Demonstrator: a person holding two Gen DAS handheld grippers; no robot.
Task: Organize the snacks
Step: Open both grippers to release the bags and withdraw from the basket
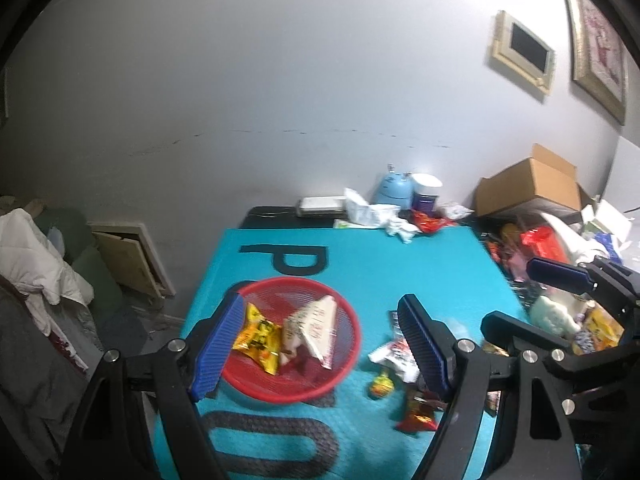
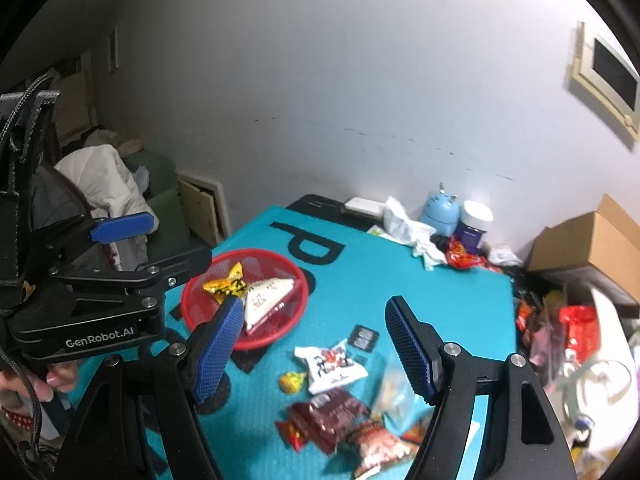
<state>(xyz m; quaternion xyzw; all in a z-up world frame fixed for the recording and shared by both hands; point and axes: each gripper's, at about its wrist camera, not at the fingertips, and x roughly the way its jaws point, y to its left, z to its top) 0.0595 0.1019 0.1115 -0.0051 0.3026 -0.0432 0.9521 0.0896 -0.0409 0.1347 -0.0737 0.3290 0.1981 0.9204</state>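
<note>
Right wrist view: with both the right gripper [image 2: 316,348] and left gripper [image 1: 320,344] spread apart and empty, the white packet [image 2: 334,364] just beyond the right fingertips is best approached squarely, then carried to the red basket [image 2: 192,308] ahead-left.

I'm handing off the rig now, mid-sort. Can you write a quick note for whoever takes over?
Left claw: open, empty, above the red basket.
Right claw: open, empty, above the loose snacks.
Done: yellow packet and white triangular packet lie in the basket.
Left: white packet, small yellow candy, dark red packet and a few more wrappers near the mat's front edge are not yet in the basket.
</note>
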